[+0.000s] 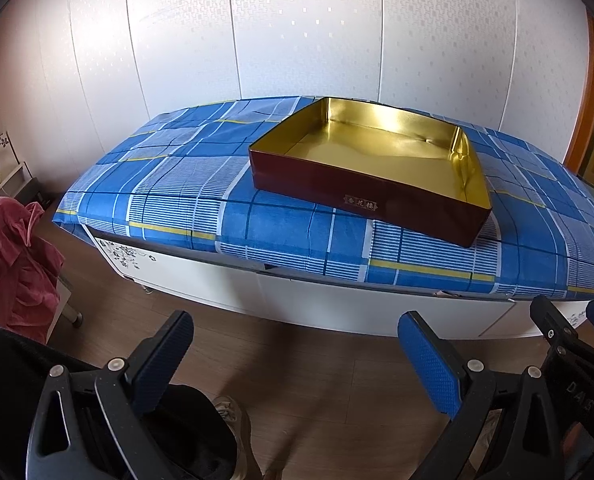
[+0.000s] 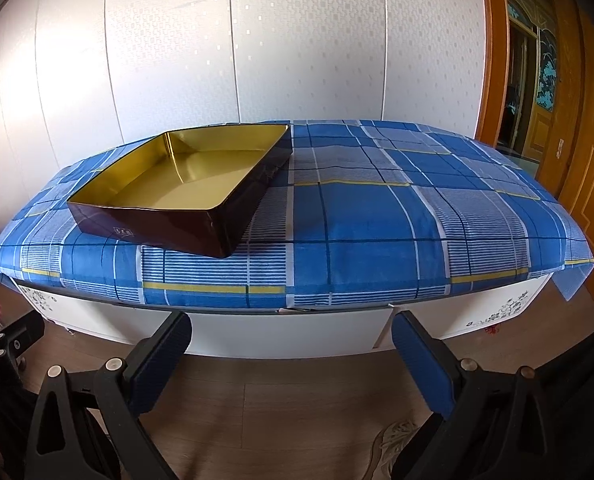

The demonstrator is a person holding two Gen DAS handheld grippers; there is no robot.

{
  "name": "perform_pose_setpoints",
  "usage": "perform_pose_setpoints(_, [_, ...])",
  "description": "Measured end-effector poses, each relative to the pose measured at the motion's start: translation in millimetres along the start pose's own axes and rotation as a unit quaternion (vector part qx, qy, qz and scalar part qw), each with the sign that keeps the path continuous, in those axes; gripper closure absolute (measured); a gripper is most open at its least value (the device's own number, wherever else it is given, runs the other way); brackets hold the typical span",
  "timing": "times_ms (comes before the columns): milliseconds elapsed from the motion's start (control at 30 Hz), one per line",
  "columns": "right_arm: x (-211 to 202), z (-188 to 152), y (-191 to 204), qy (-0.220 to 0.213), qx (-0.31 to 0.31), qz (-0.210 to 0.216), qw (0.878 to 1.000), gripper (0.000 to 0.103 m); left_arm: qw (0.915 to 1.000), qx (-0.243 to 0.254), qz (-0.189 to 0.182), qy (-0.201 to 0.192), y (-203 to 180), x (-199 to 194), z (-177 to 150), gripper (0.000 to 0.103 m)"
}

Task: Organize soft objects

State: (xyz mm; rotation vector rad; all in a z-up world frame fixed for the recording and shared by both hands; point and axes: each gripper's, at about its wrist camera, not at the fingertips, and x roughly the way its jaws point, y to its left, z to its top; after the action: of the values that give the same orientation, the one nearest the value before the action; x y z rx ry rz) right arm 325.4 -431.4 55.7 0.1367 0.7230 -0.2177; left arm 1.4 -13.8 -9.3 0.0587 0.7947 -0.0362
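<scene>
Left gripper (image 1: 295, 354) and right gripper (image 2: 291, 354) both spread wide, holding nothing, low over the wooden floor (image 2: 297, 392) short of the cabinet (image 2: 281, 332). Beyond, an open tin (image 1: 377, 168) with gold inside, resting on the blue checked cloth (image 2: 377, 220) covering the cabinet top. Left of the cabinet, a pink cloth (image 1: 13, 264).

A low cabinet (image 2: 257, 332) stands against the wall (image 2: 297, 40), with a cloth (image 2: 377, 208) spread over its top. On the cloth sits an open tin box (image 2: 177, 216), toward the left half as I face it, with nothing in it. My left gripper (image 1: 293, 360) and right gripper (image 2: 291, 356) hang before the cabinet, over the floor (image 2: 297, 400), jaws apart. A doorway (image 2: 525, 80) lies to the right.
</scene>
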Motion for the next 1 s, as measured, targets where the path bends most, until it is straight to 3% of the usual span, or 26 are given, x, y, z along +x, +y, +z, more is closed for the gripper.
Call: perform_pose_setpoints(1000, [2.2, -1.7, 0.7, 0.005, -0.004, 0.001, 1.000, 0.001, 1.0000, 0.009, 0.001, 0.000, -4.1, 1.6, -0.7, 0.000])
